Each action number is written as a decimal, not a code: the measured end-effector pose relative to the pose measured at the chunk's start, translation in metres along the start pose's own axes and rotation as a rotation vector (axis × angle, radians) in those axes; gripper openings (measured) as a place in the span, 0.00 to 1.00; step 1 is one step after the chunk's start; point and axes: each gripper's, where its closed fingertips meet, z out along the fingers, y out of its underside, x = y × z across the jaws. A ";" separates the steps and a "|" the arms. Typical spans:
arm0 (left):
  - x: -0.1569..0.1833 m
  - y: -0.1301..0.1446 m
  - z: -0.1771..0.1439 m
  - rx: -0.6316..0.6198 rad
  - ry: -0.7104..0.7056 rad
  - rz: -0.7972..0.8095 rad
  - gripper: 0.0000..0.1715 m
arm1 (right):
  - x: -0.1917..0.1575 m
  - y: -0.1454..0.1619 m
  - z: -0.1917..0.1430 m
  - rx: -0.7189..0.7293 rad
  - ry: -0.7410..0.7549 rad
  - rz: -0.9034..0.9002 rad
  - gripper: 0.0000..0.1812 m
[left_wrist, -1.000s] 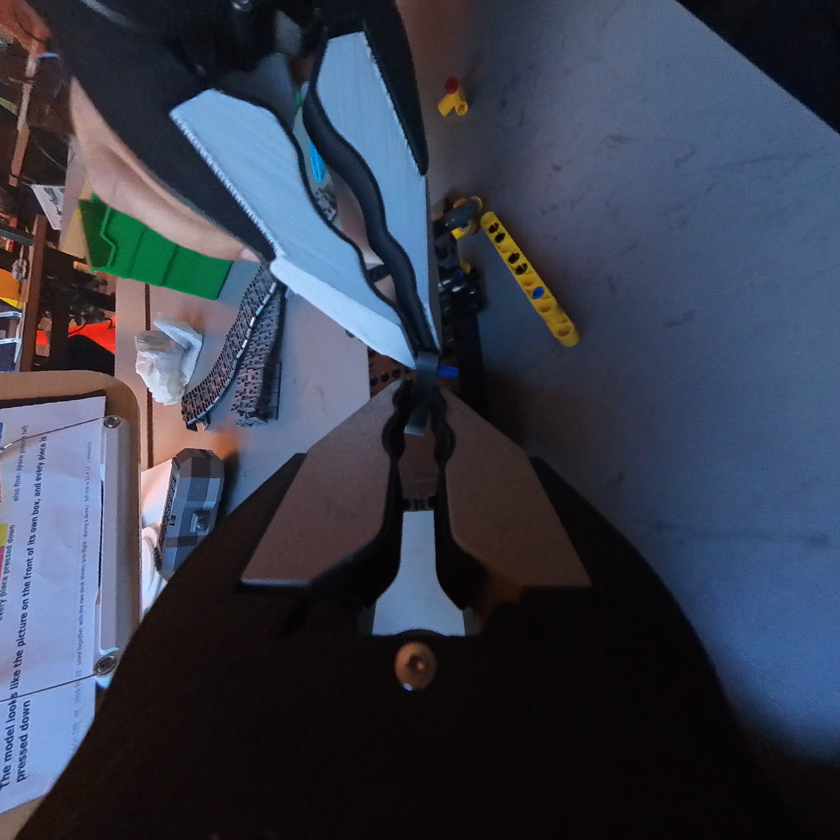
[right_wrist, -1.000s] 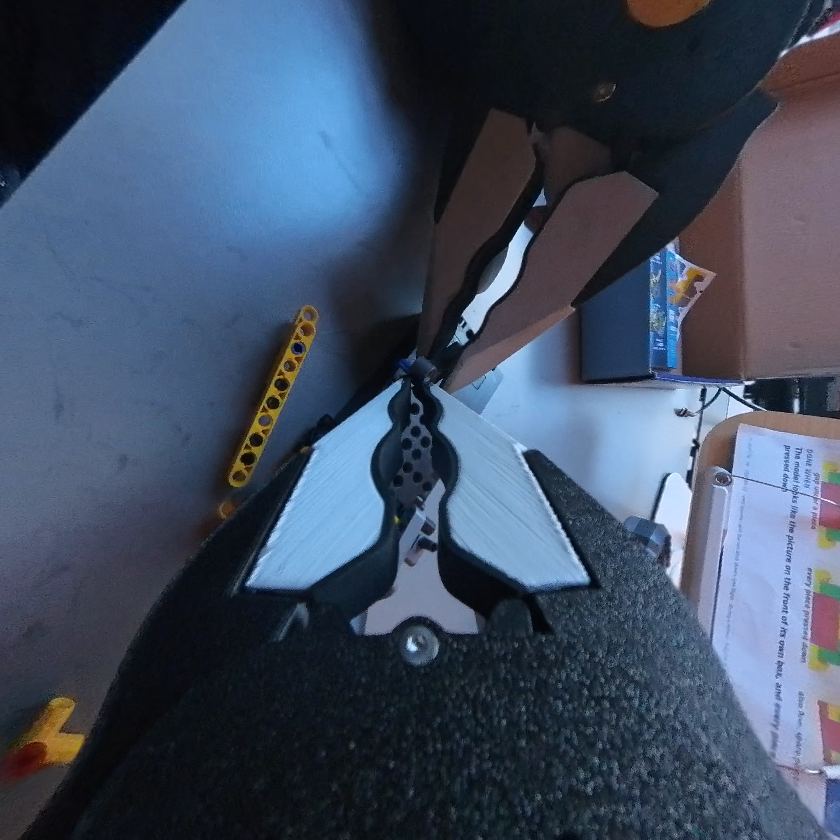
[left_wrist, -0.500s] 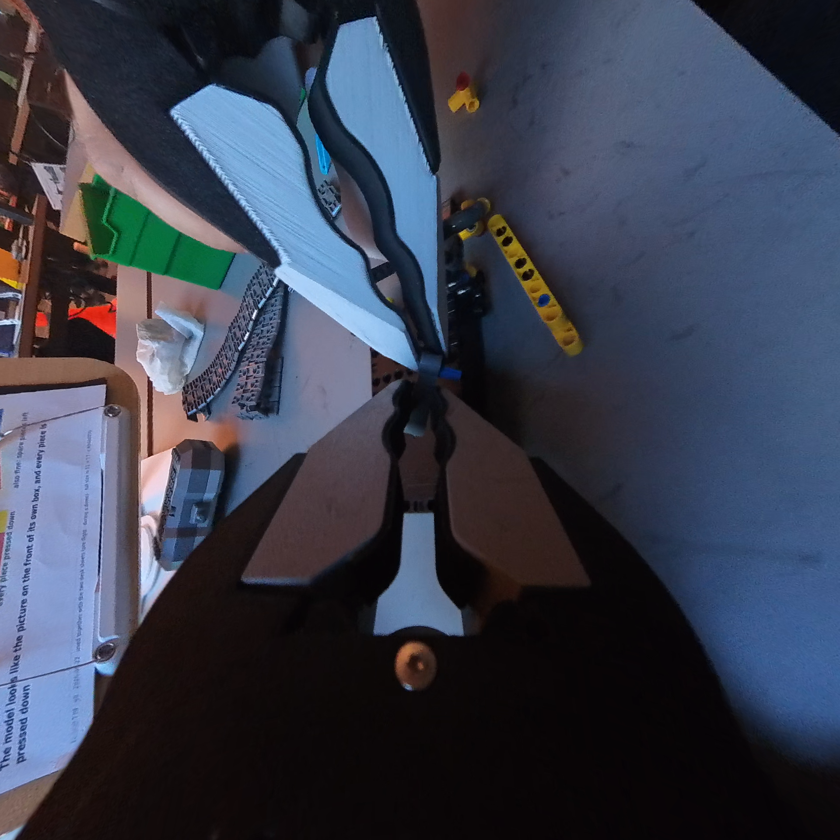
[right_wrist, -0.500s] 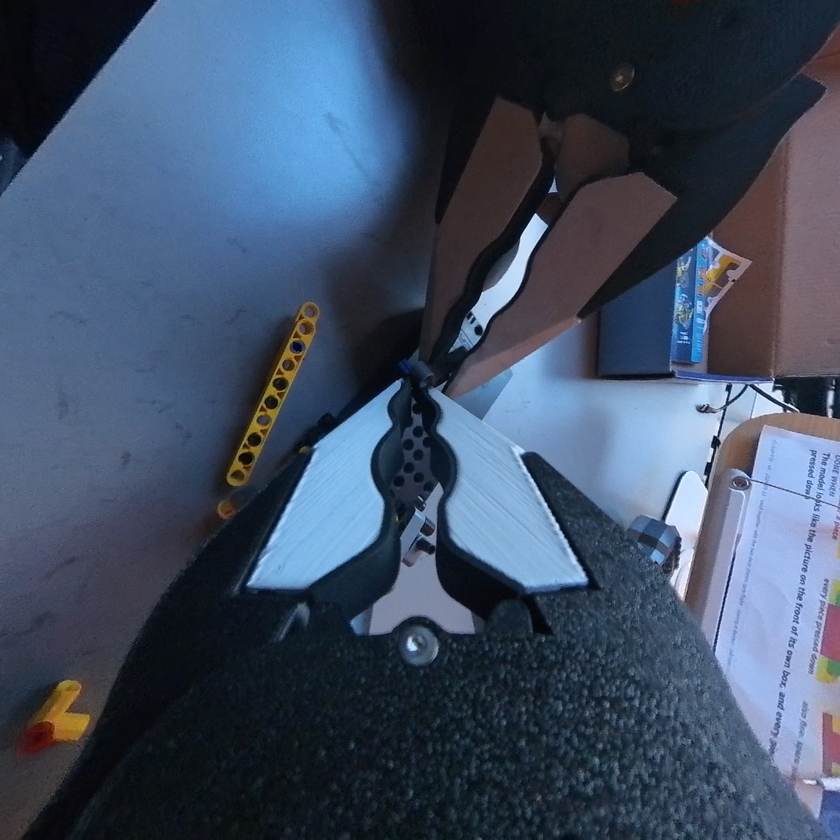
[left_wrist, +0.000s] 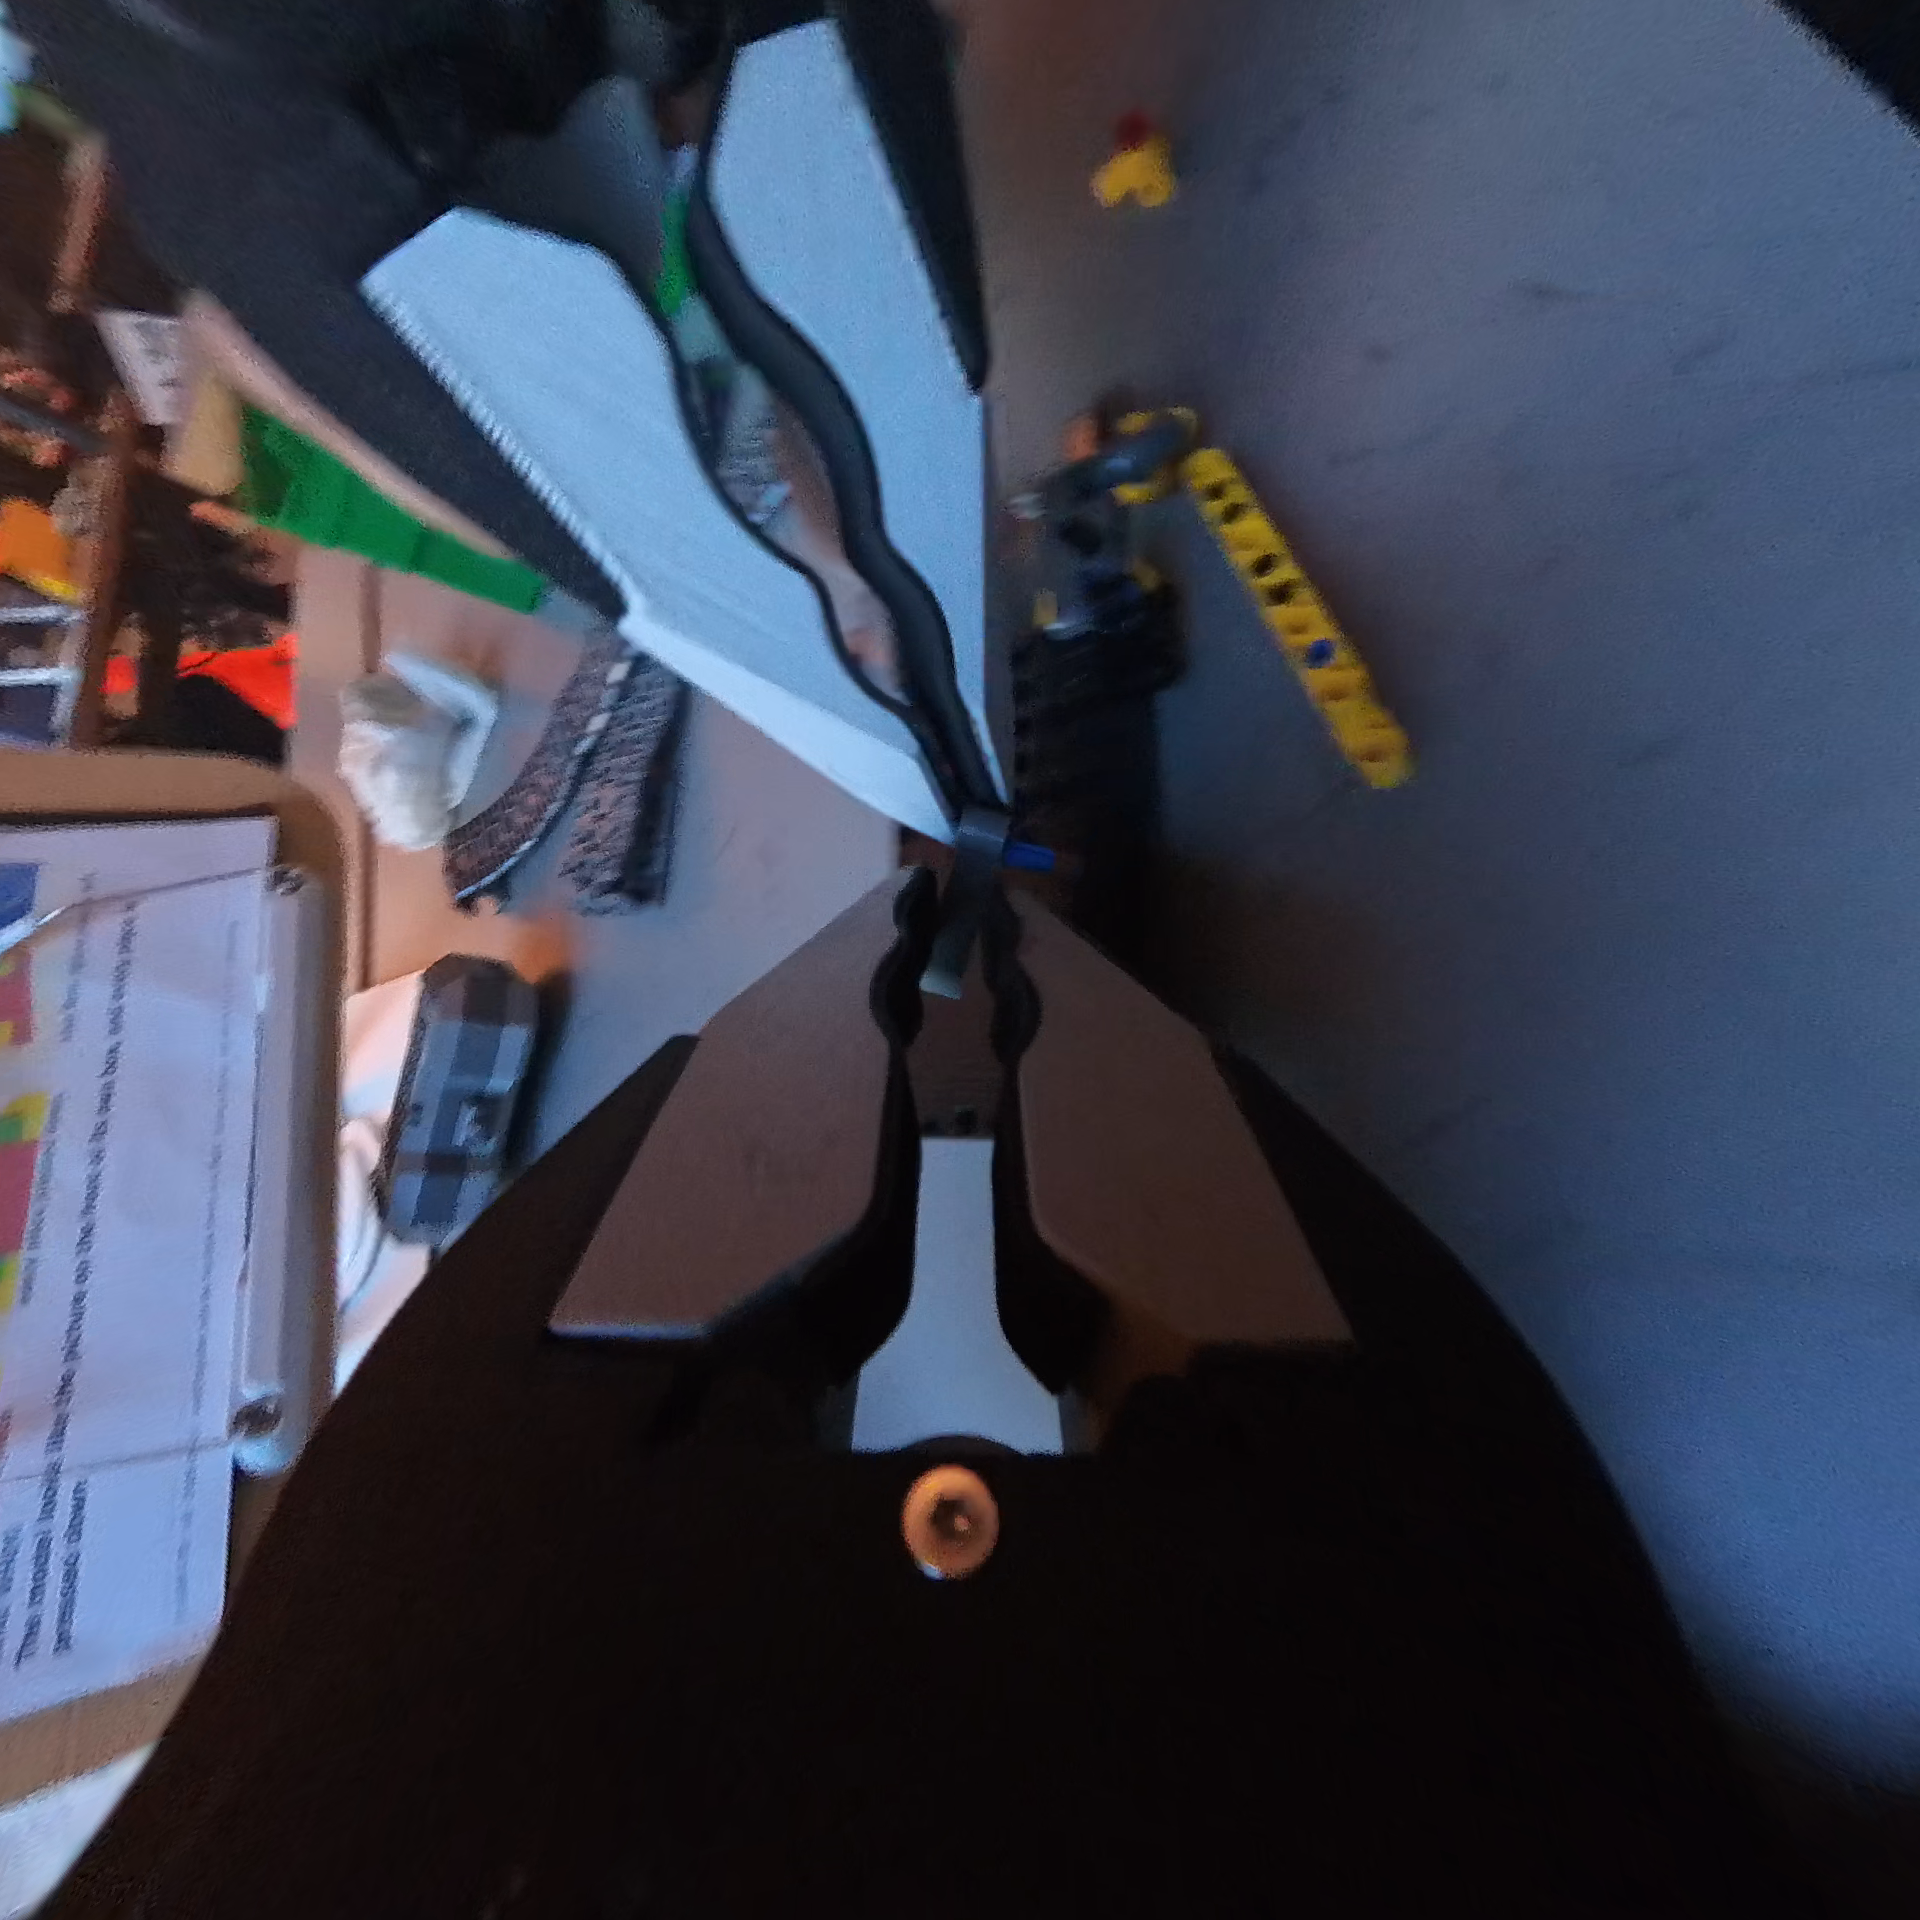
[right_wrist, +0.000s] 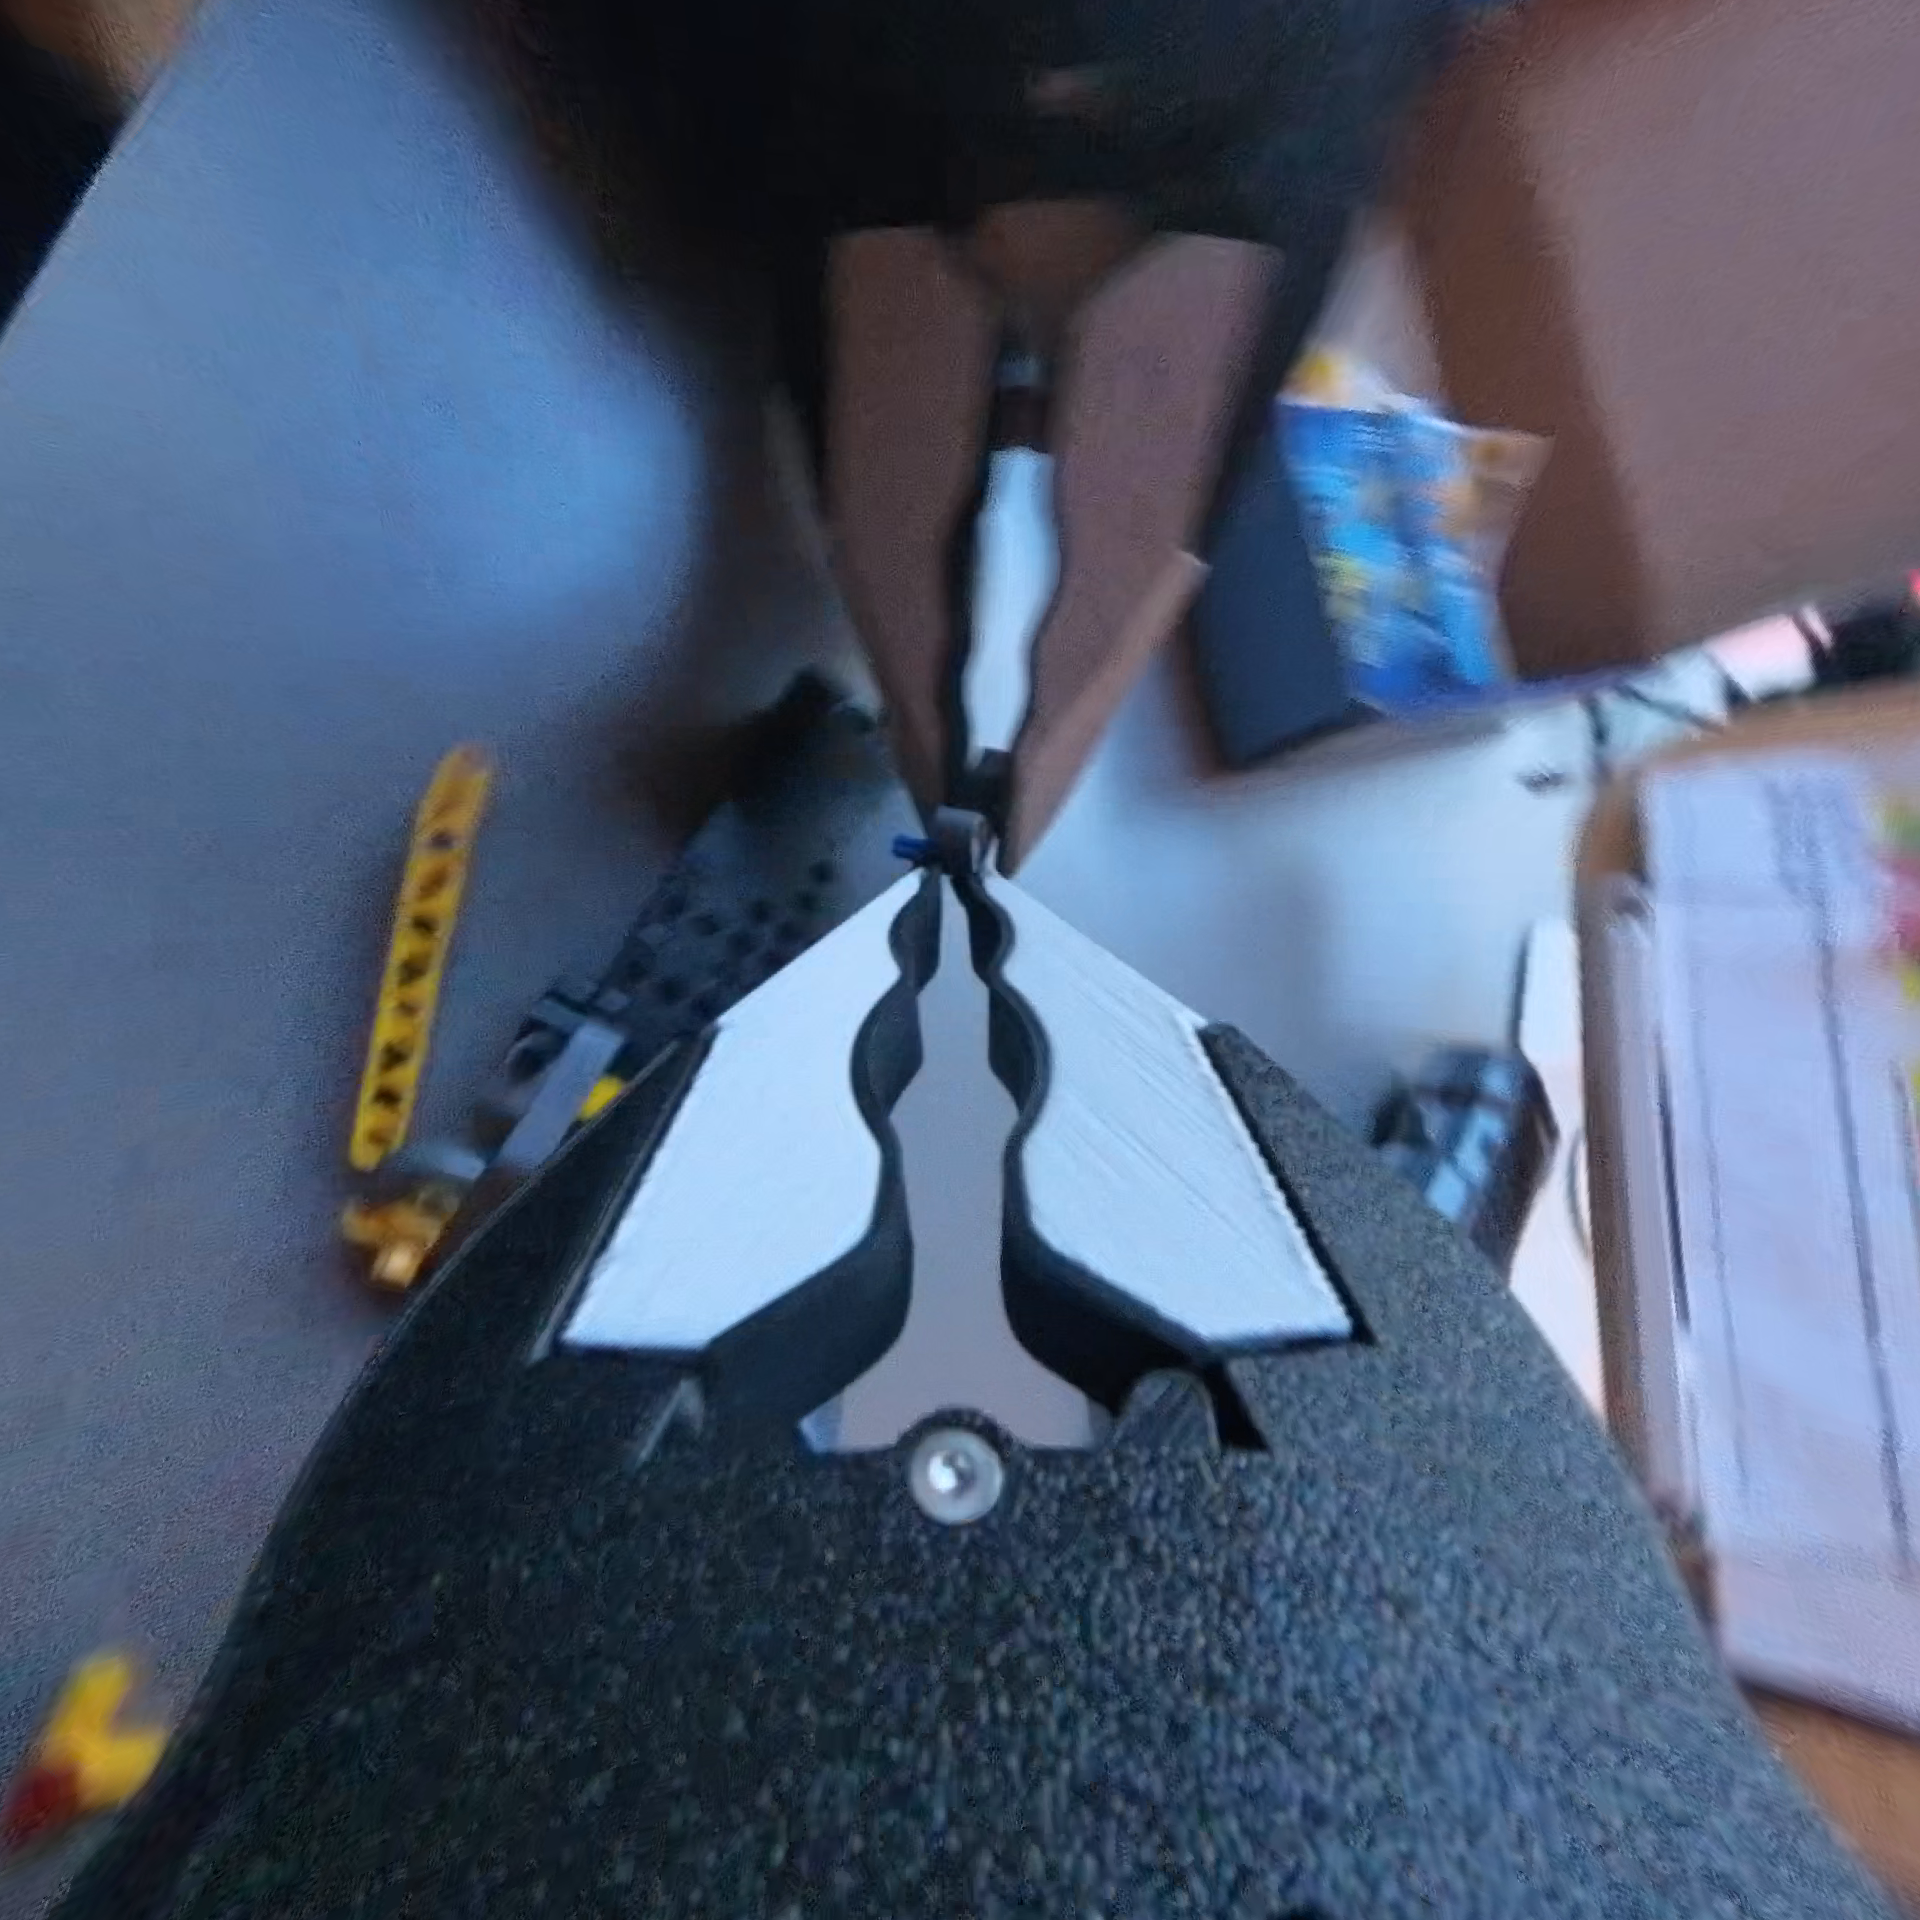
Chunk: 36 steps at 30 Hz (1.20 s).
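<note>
Grey matte tabletop (left_wrist: 1558, 935) carries everything; both views are motion-blurred.

Brown cardboard box (right_wrist: 1662, 364) sits toward one edge, with a blue printed carton (right_wrist: 1382, 582) just beside it. Clipboard with a printed sheet (left_wrist: 135, 1195) lies at the same edge, a grey-and-black striped block (left_wrist: 462, 1101) just beside it. Green plastic bin (left_wrist: 353, 520) and a crumpled white tissue (left_wrist: 410, 743) are farther along, next to dark linked track strips (left_wrist: 592, 790).

Black perforated building-toy frame (right_wrist: 727, 935) lies on the tabletop under the two tips. Long yellow holed beam (left_wrist: 1299, 613) lies just beside it. A small yellow connector with a red end (left_wrist: 1132, 171) sits well apart, near the far edge.

Left gripper (left_wrist: 951, 914), brown-faced fingers: tips nearly together, clamped on a small grey connector piece (left_wrist: 971, 894). Right gripper (right_wrist: 948, 883), white-faced fingers: tips pinched on the same piece's other end (right_wrist: 961, 831), where a tiny blue pin (left_wrist: 1029, 857) sticks out sideways. The piece is held between the two tips, above the black frame; contact with the frame is not clear.

Judgement: this looks like a two-tool fit on one tiny part. Keep both grips firm, keep the tips coaxial, and push straight along the pin axis. Avoid twisting, since the part could pop out.
</note>
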 end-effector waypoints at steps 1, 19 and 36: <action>-0.015 0.001 -0.004 0.022 -0.065 -0.055 0.03 | 0.017 -0.002 -0.008 0.048 0.064 0.132 0.00; -0.087 -0.014 -0.050 0.239 -0.439 -0.405 0.03 | 0.050 -0.035 -0.028 0.537 0.015 1.098 0.08; -0.087 -0.009 -0.051 0.083 -0.540 -0.211 0.03 | 0.052 -0.035 -0.016 0.438 0.069 1.047 0.01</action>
